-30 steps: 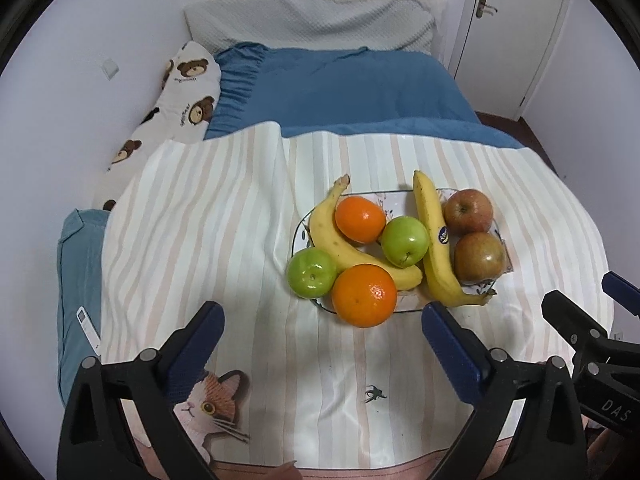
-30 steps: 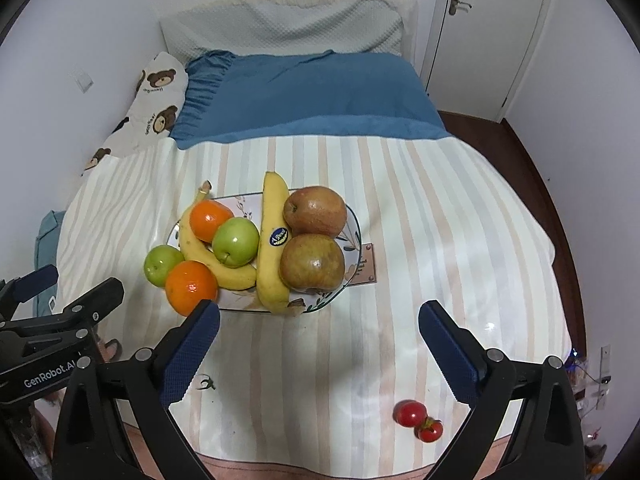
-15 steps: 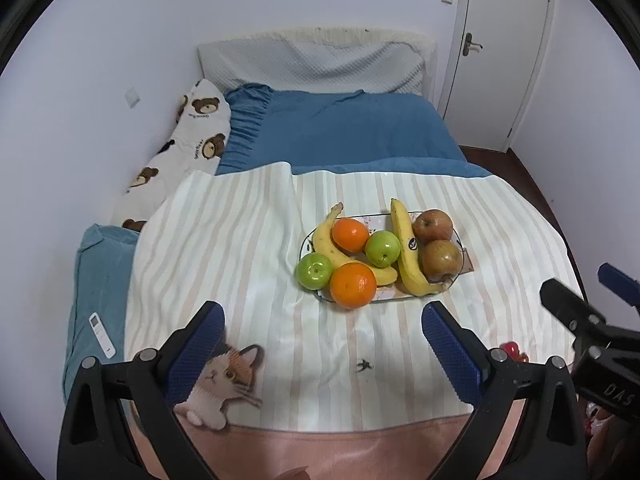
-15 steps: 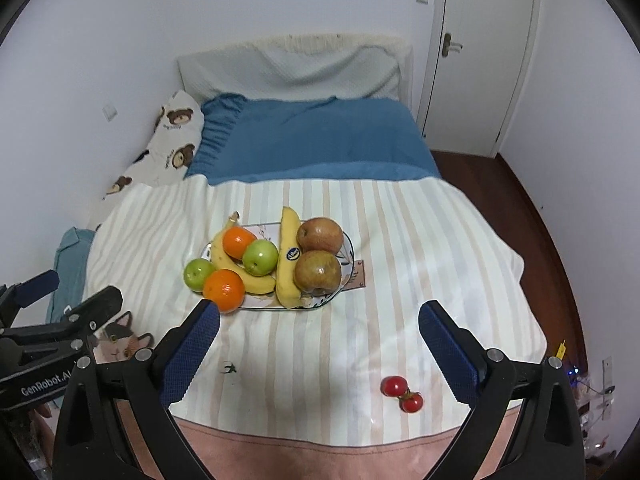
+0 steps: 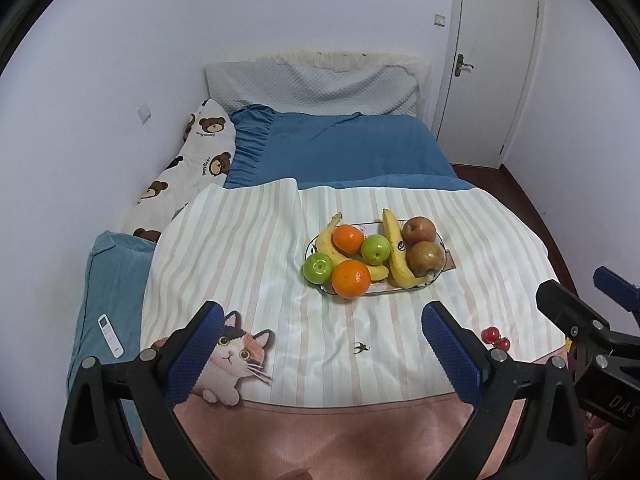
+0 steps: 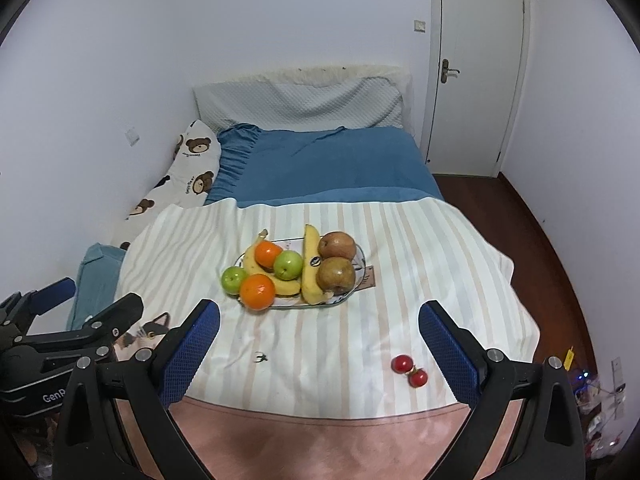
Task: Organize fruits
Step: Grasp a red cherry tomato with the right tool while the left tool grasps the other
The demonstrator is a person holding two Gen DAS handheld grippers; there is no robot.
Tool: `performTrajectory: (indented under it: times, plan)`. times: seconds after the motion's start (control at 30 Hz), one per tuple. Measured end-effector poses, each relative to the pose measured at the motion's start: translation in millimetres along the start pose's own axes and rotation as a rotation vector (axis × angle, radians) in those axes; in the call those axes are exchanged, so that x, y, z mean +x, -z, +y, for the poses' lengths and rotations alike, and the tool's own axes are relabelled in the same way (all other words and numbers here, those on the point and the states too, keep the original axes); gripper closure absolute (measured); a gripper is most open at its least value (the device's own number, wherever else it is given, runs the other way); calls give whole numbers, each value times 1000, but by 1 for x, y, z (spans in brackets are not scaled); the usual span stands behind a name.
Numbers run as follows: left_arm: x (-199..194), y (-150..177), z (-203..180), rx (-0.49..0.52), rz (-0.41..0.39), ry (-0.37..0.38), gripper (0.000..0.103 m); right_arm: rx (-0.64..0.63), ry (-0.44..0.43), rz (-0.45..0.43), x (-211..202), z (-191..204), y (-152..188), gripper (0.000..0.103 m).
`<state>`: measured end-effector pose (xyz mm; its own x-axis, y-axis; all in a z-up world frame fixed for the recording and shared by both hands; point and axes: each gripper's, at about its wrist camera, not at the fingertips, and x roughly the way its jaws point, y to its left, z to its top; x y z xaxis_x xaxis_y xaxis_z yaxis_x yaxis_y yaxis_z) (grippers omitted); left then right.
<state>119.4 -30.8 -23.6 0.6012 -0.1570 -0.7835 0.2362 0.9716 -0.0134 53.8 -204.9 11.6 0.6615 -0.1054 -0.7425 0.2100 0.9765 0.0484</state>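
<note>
An oval plate [image 5: 440,270] [image 6: 362,276] on the striped bedspread holds two bananas [image 5: 394,252] [image 6: 310,264], two oranges [image 5: 351,279] [image 6: 257,291], two green apples [image 5: 318,267] [image 6: 234,279] and two brownish-red apples [image 5: 426,258] [image 6: 336,274]. Two small red fruits [image 5: 496,338] [image 6: 410,370] lie loose on the bedspread near its front right edge. My left gripper [image 5: 326,344] is open and empty, well short of the plate. My right gripper [image 6: 320,344] is open and empty, also short of the plate, with the red fruits just inside its right finger.
The bed has a blue blanket [image 5: 340,148], a grey pillow [image 5: 312,84] and a bear-print pillow [image 5: 188,160] at the wall. A white remote [image 5: 111,336] lies on a teal cushion at left. A door [image 6: 474,72] and wooden floor [image 6: 552,248] are at right.
Both grippers have pulled back and up from the plate, so the fruit looks smaller and farther. The bedspread's front edge and the two small red fruits have come into the left view. Nothing on the bed moved.
</note>
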Motion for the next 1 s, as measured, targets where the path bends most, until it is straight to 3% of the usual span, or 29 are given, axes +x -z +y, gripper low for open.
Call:
performTrajectory:
  times: [0.2, 0.37, 0.47, 0.63, 0.83, 0.87, 1.0]
  plan:
    - [15, 11, -6, -5, 60, 20, 2, 126, -65, 83, 16, -29, 9, 1]
    - [63, 33, -50, 57, 187, 40, 2, 245, -22, 171, 50, -87, 32, 1]
    - [97, 45, -82, 125, 254, -4, 2, 294, 2, 229, 82, -122, 54, 3]
    - [153, 60, -122, 186, 363, -33, 2, 352, -15, 367, 151, -164, 97, 29]
    - [191, 69, -142, 225, 463, -33, 2, 381, -69, 419, 204, -187, 132, 44]
    - [194, 69, -144, 228, 471, -27, 6, 377, -83, 420, 210, -189, 135, 46]
    - [205, 67, -156, 242, 499, 2, 17, 344, -115, 420, 227, -190, 140, 74]
